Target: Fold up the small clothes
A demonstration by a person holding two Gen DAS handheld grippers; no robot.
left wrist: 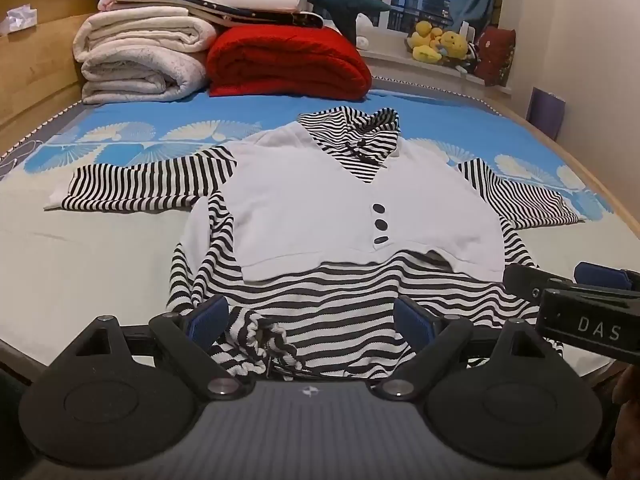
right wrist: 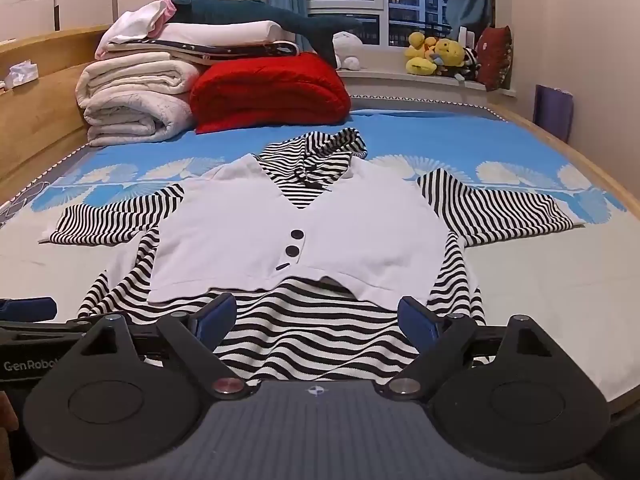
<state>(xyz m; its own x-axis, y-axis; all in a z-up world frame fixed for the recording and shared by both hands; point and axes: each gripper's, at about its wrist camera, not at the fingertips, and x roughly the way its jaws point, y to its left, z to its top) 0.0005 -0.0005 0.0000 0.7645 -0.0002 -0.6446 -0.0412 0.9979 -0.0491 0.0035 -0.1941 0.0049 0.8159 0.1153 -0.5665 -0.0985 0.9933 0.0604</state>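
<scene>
Nearest, hem of the striped top (left wrist: 320,216) cut off below by the gripper bodies in both wrist views; bottom edge unseen. Bunched, ruffled fabric at the lower left of the hem, hard to read as fold or drawstring. Left gripper (left wrist: 312,322) spread wide, blue pads apart, striped cloth lying between and beneath them but not pinched. Right gripper (right wrist: 316,322) likewise spread wide over the striped hem, nothing clamped. Right gripper's black finger also poking in at the right edge of the left view, only partly shown; a dark sliver of a hand at the frame corner, too cut off to describe.

Further out, top laid flat, front up, on the bed (left wrist: 80,240). Long axis running straight away from both grippers: hem near, hood far. White vest panel with three dark buttons over the chest, lowest button foreshortened. Sleeves spread left and right, crosswise; left cuff thin and hard to make out. Hood crumpled at the far end, its opening hidden.

Beyond, folded white blankets (left wrist: 140,64) and a red blanket (left wrist: 288,64) stacked by the headboard, yellow plush toys (left wrist: 440,46) on the windowsill, details blurred.
</scene>
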